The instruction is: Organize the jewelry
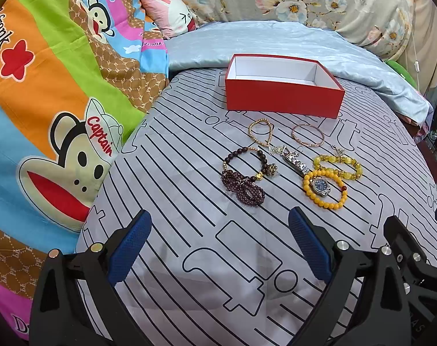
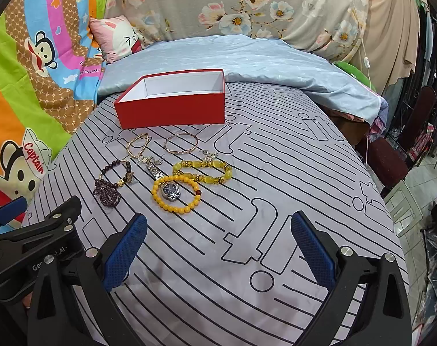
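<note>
Both pairs of tongs stood wide and held nothing, tilted down over a bed sheet (image 1: 166,173) printed with black lines: the left tongs (image 1: 219,245) at the near edge, the right tongs (image 2: 218,248) just beside them. Ahead lay the jewelry in a loose cluster on the sheet: a dark purple bead bracelet (image 1: 244,173), a thin gold bead bracelet (image 1: 261,132), a rose-gold bangle (image 1: 307,138), a pale yellow bead bracelet (image 1: 338,167), and an orange bead bracelet (image 1: 325,190) ringed around the face of a steel watch (image 1: 320,186). Beyond them sat an open red box (image 1: 281,98), white inside and empty.
</note>
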